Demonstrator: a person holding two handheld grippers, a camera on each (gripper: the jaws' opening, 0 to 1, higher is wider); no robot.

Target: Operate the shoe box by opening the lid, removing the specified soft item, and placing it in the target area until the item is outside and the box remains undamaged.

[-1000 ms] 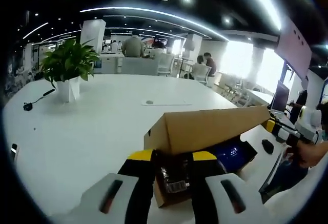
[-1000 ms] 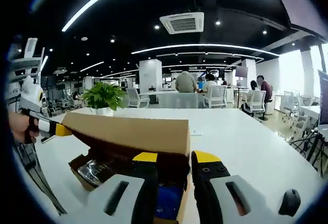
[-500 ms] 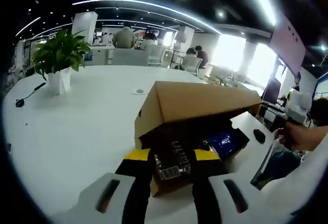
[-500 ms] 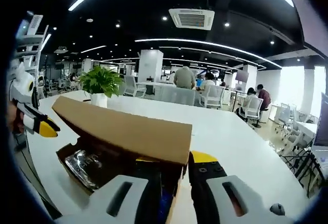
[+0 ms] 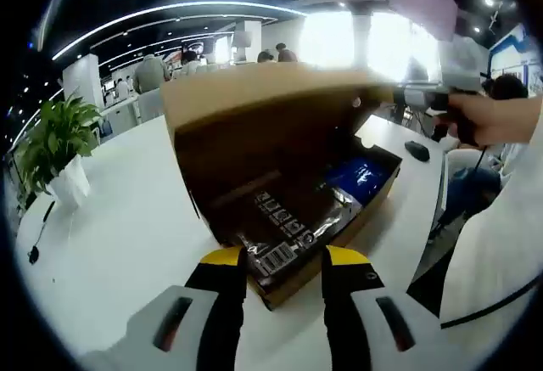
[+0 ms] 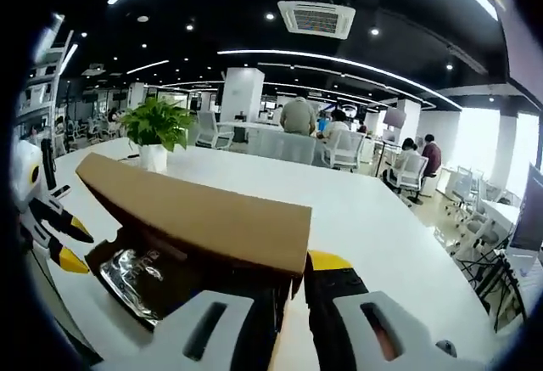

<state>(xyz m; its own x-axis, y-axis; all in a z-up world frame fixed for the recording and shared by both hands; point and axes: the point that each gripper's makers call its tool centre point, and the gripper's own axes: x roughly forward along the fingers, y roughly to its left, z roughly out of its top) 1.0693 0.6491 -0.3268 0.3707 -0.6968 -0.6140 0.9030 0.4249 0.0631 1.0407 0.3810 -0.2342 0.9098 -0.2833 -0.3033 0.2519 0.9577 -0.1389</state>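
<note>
In the left gripper view, the left tongs (image 5: pixel 284 265) rise from the bottom edge with yellow-tipped jaws spread apart, holding nothing, just in front of the near end of the cardboard shoe box (image 5: pixel 335 248). The box sits on a white worktop (image 5: pixel 127 227), and its lid (image 5: pixel 254 103) is raised and tilted back, hinged along the far long side. Inside lies a dark crinkled plastic packet (image 5: pixel 293 222) with a white barcode label toward the near end, and beyond it a blue soft item (image 5: pixel 358 177) at the far end of the box. Past the box, a dark computer mouse (image 5: pixel 416 150) rests on the worktop, and a hand (image 5: pixel 496 116) holds the other gripper up at the lid's far edge. In the right gripper view, the right tongs (image 6: pixel 293 290) straddle the near corner of the raised lid (image 6: pixel 204 218), one jaw on each side of the cardboard edge, seemingly pinching it, though the contact is hidden. A shiny wrapped packet (image 6: pixel 131 273) shows under the lid. Farther back stand a potted plant (image 6: pixel 155 133) in a white pot, office chairs and seated people.
</note>
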